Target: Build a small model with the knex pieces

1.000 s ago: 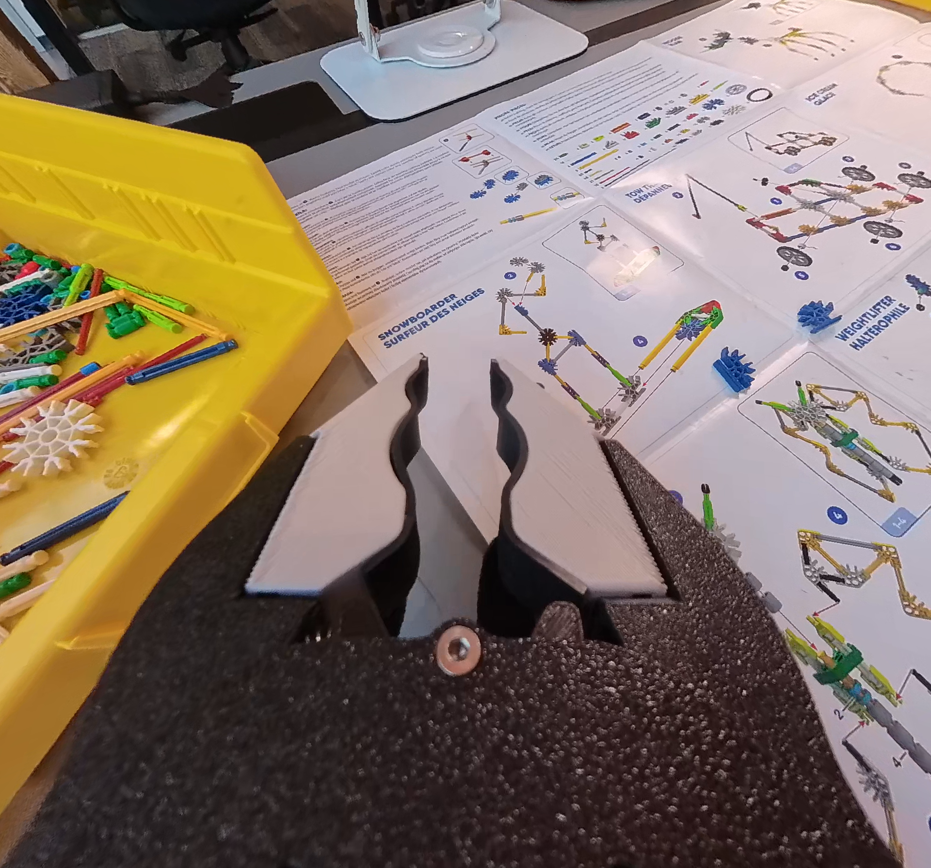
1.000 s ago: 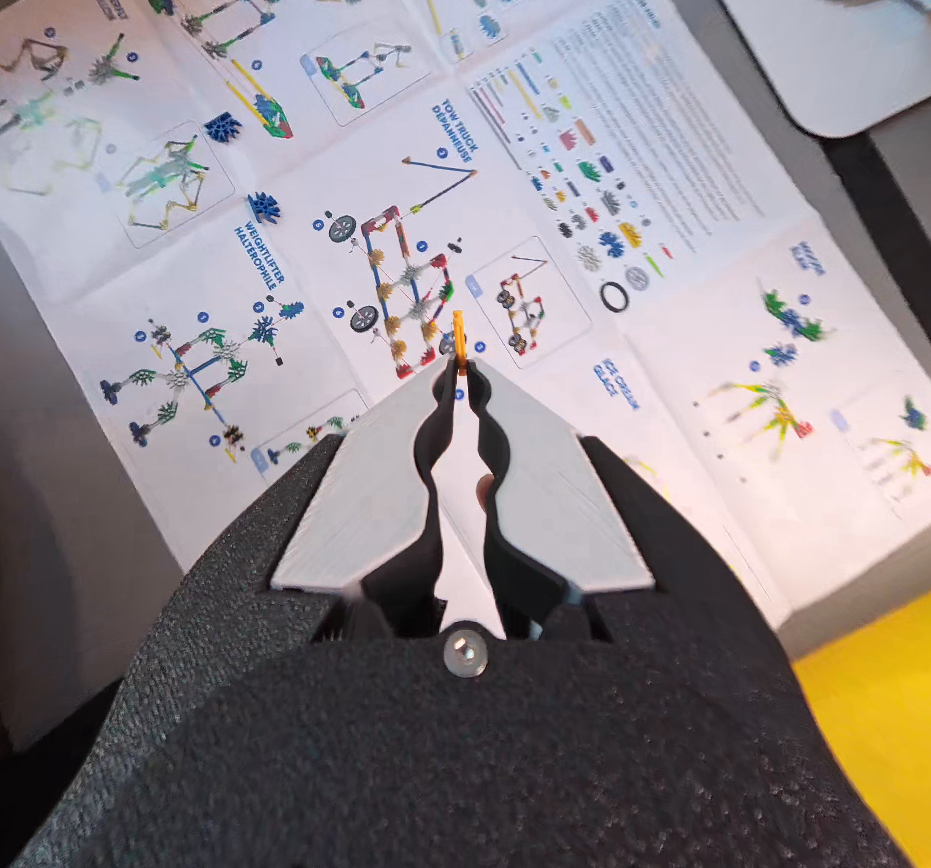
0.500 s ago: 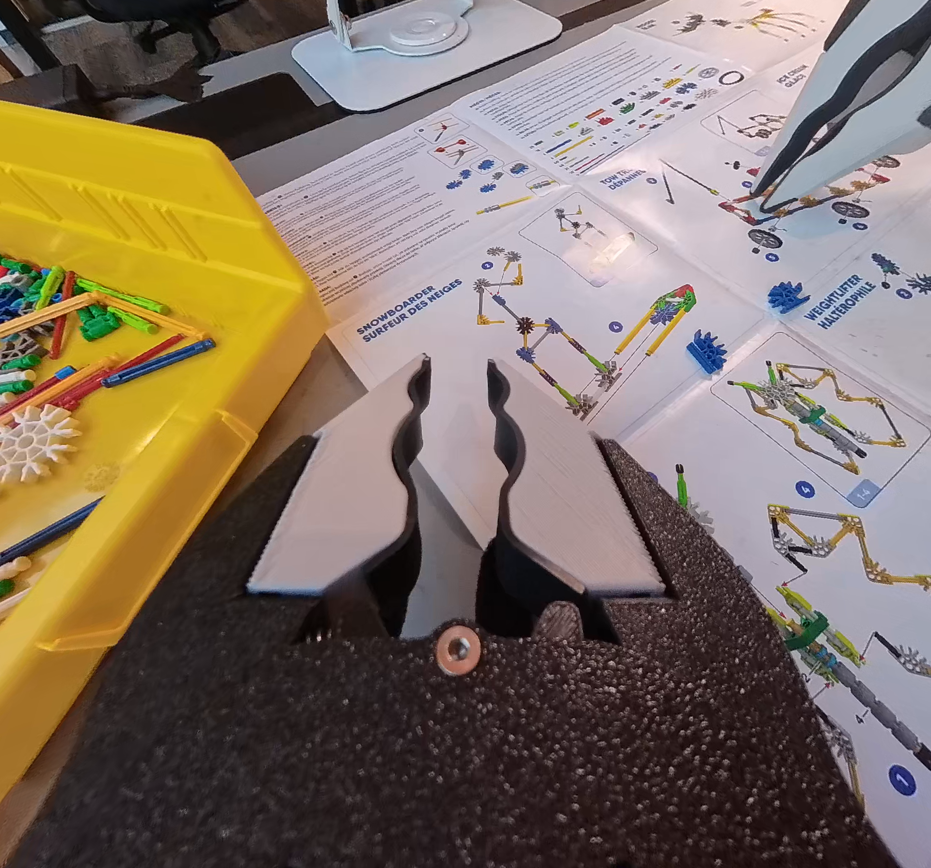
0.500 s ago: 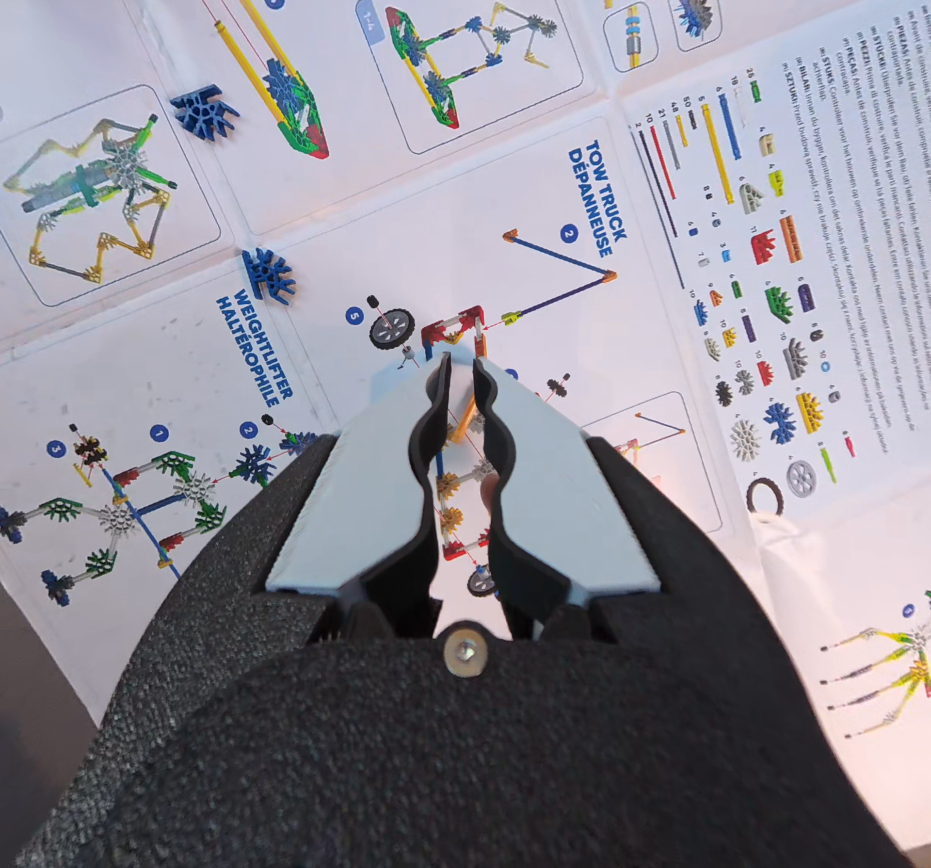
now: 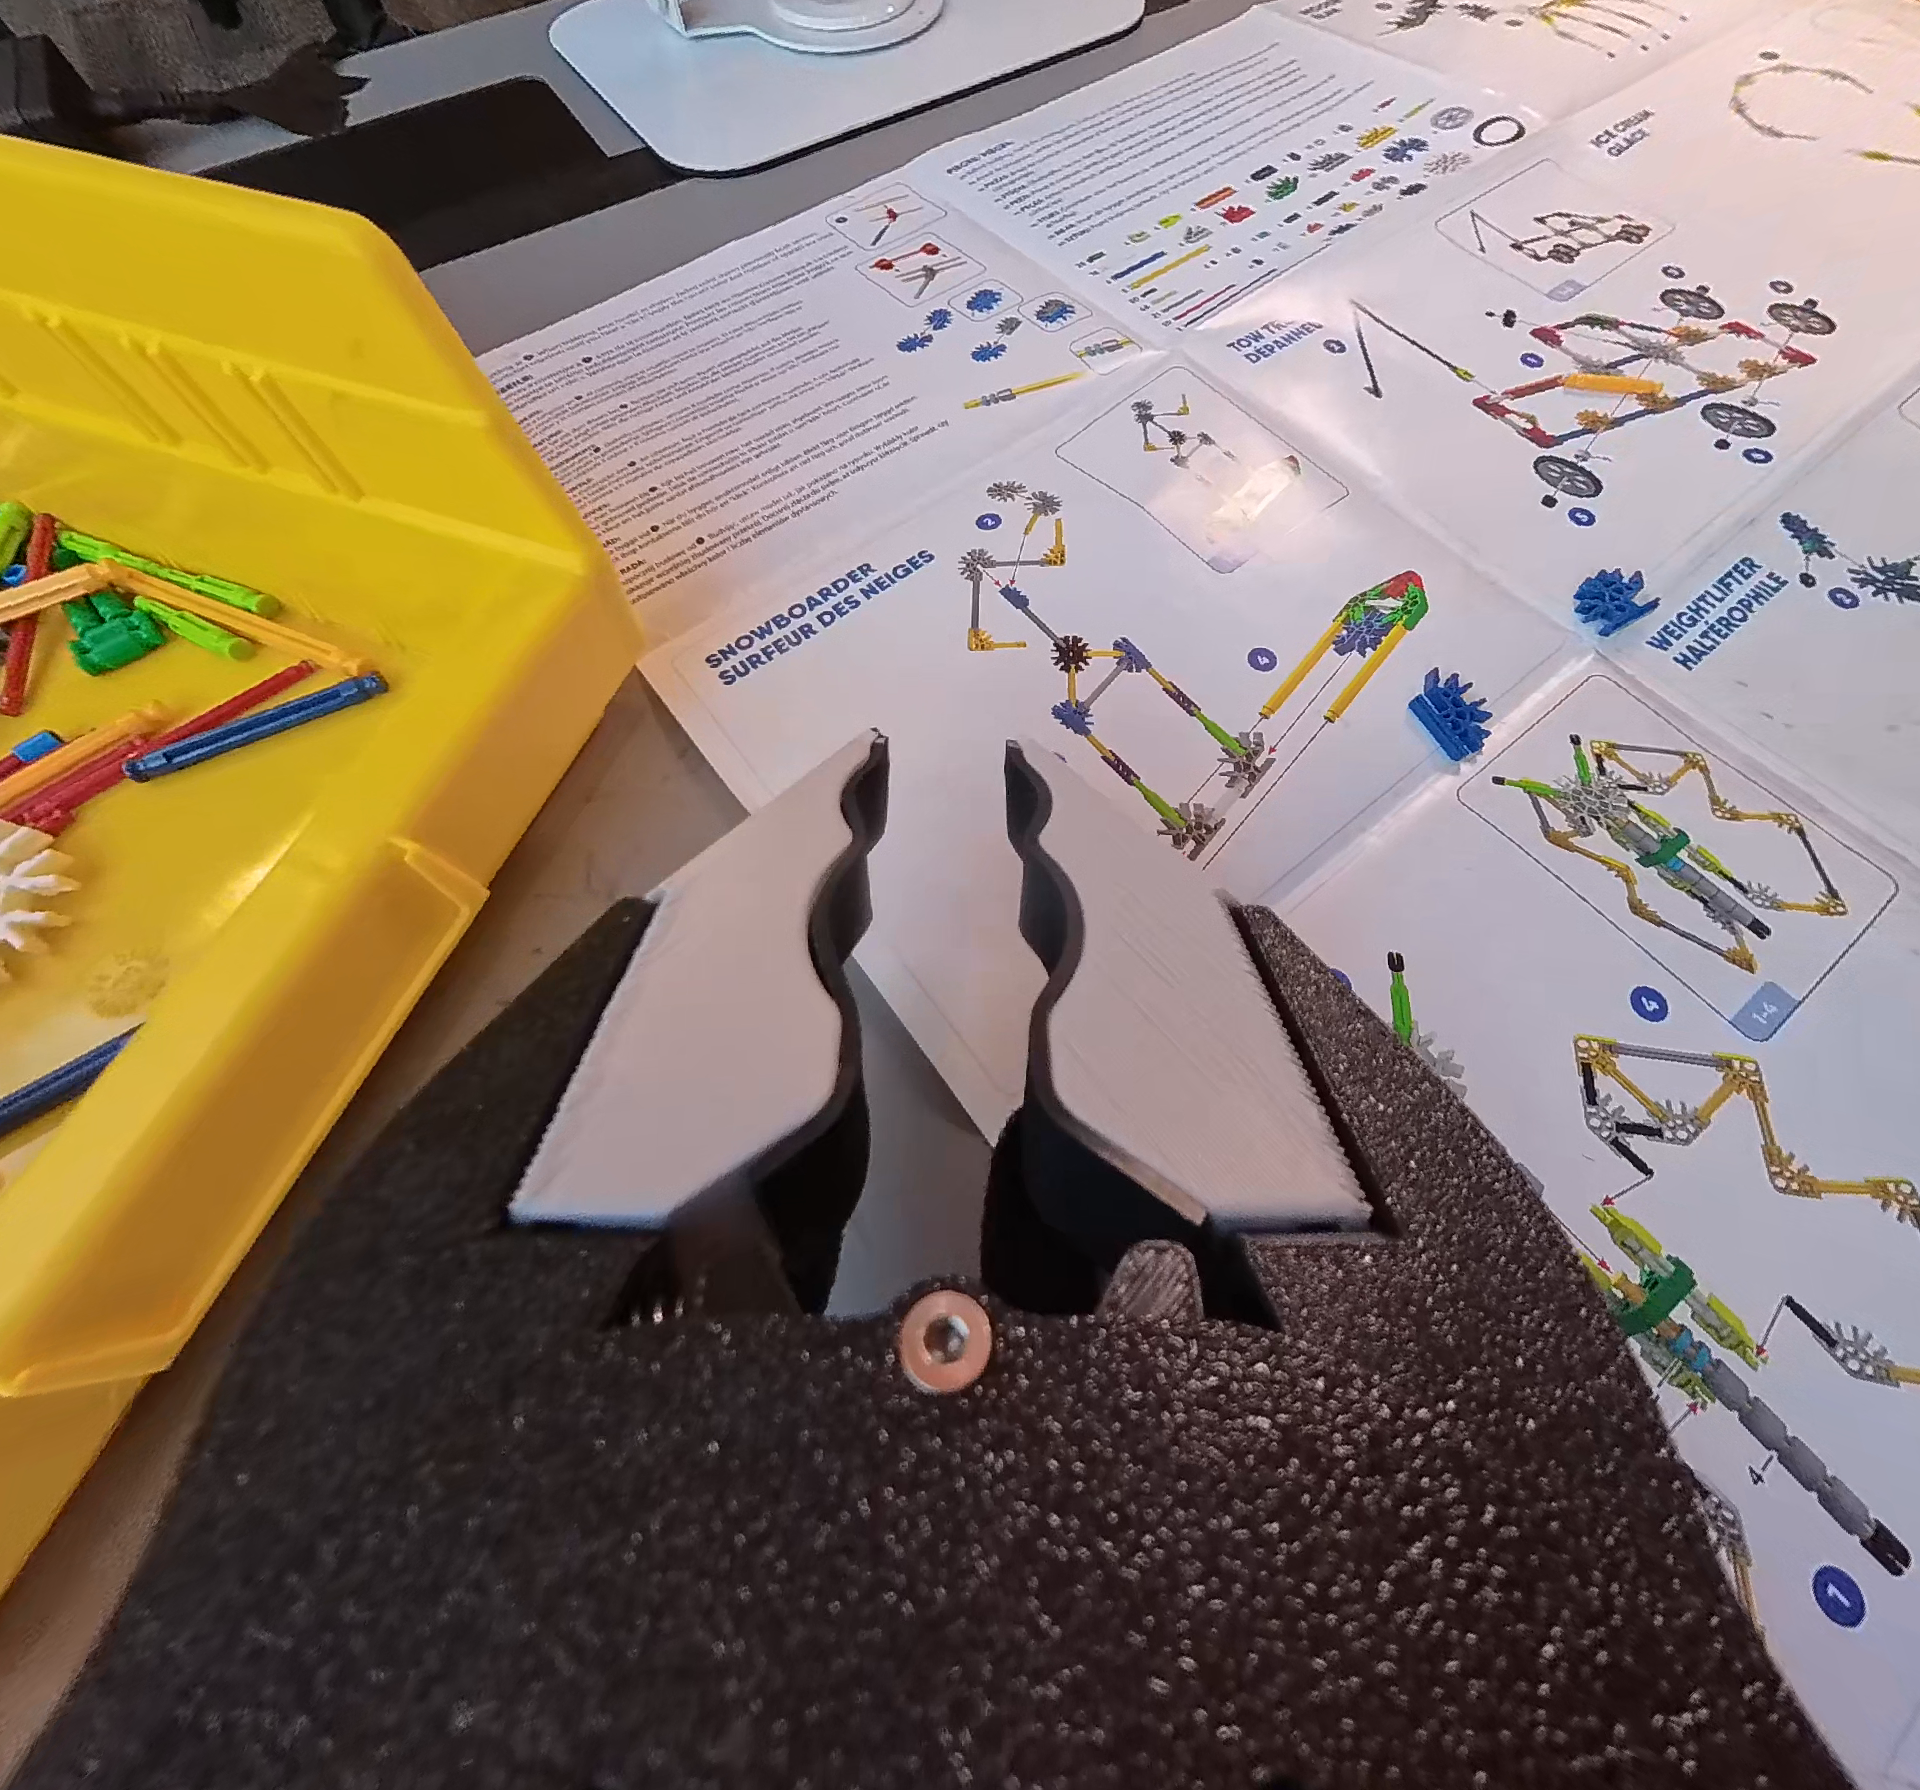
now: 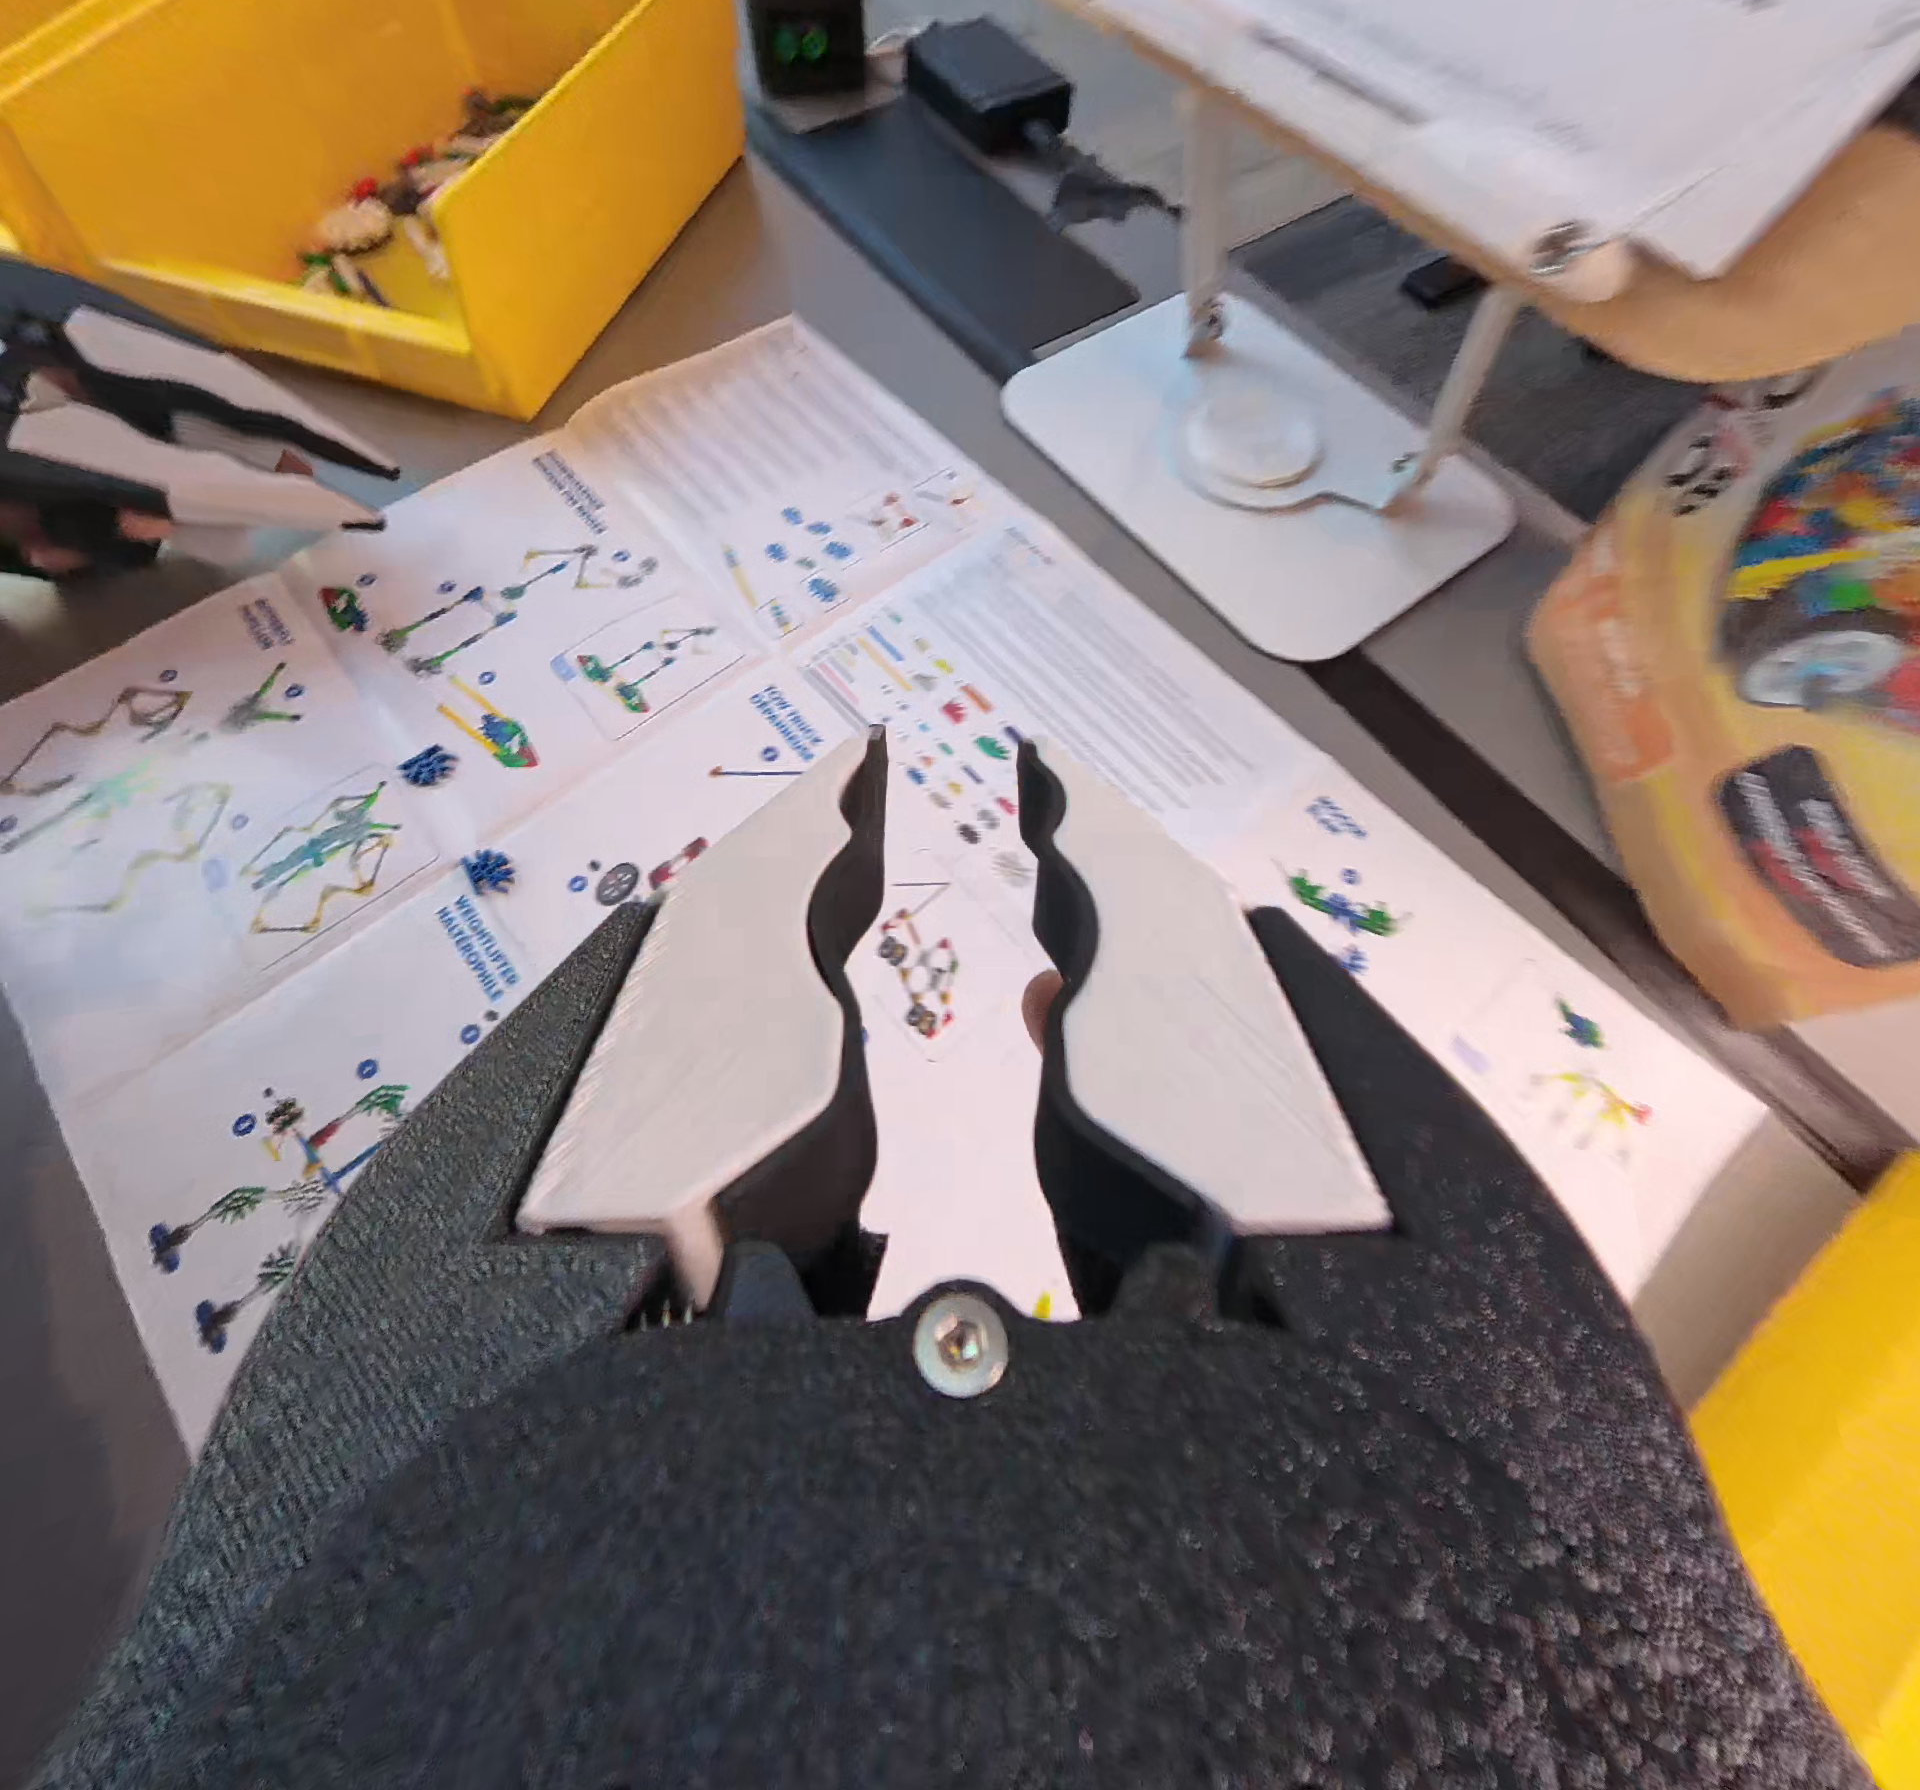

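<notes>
Hovering over instruction sheet (image 5: 1299, 514): both hand-held grippers (image 5: 943, 753) (image 6: 948, 745), parted, empty.

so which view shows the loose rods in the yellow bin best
The left wrist view: the rods lie sharp and close in the yellow bin. The right wrist view shows that bin far off, its contents a small blurred heap.
</notes>
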### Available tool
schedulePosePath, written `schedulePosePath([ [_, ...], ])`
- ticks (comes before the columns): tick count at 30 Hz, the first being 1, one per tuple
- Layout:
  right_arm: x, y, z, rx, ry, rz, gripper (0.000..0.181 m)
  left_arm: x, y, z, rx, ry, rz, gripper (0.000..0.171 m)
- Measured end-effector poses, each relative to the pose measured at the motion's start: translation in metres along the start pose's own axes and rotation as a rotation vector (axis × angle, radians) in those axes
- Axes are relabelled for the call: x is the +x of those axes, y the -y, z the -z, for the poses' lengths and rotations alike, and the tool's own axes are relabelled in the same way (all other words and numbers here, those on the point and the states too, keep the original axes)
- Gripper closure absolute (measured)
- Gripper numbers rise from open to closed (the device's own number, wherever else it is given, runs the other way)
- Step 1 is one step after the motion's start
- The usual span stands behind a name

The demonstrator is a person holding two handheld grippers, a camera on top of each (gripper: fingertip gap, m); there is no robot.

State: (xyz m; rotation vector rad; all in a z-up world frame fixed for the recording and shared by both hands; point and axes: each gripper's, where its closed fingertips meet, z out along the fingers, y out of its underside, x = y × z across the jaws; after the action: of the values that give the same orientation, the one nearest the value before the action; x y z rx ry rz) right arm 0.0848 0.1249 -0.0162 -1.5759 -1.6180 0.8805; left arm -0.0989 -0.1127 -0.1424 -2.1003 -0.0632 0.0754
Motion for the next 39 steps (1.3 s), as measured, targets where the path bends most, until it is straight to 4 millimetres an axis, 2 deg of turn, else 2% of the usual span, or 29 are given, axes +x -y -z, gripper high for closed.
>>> schedulePosePath([
  [3, 0.053, 0.004, 0.047, 0.033, -0.141, -0.045, 0.158, 0.001, 0.000, -0.001, -0.004, -0.008, -0.002, 0.149],
  [6, 0.112, -0.014, 0.086, -0.014, -0.299, -0.062, 0.159, 0.002, -0.001, -0.002, -0.011, -0.011, -0.010, 0.149],
  [9, 0.174, -0.055, 0.114, -0.154, -0.422, -0.097, 0.159, 0.003, -0.001, -0.002, -0.008, -0.012, -0.013, 0.149],
  [12, 0.235, -0.105, 0.135, -0.331, -0.530, -0.143, 0.160, 0.002, -0.001, -0.002, -0.011, -0.011, -0.009, 0.149],
  [14, 0.259, -0.140, 0.142, -0.474, -0.535, -0.184, 0.161, 0.001, -0.002, -0.004, -0.021, -0.005, -0.008, 0.149],
  [16, 0.268, -0.170, 0.141, -0.593, -0.503, -0.215, 0.161, -0.001, -0.004, -0.005, -0.032, 0.002, -0.008, 0.149],
  [18, 0.269, -0.195, 0.136, -0.702, -0.451, -0.208, 0.161, -0.001, -0.004, -0.005, -0.032, 0.010, -0.014, 0.149],
  [23, 0.264, -0.237, 0.127, -0.893, -0.337, -0.143, 0.163, -0.002, -0.005, -0.005, -0.037, 0.031, -0.026, 0.149],
  [33, 0.261, -0.255, 0.124, -0.965, -0.253, -0.120, 0.173, -0.004, -0.010, -0.009, -0.072, 0.044, -0.031, 0.149],
  [39, 0.263, -0.259, 0.123, -0.938, -0.245, -0.149, 0.177, -0.004, -0.010, -0.009, -0.072, 0.041, -0.030, 0.149],
])
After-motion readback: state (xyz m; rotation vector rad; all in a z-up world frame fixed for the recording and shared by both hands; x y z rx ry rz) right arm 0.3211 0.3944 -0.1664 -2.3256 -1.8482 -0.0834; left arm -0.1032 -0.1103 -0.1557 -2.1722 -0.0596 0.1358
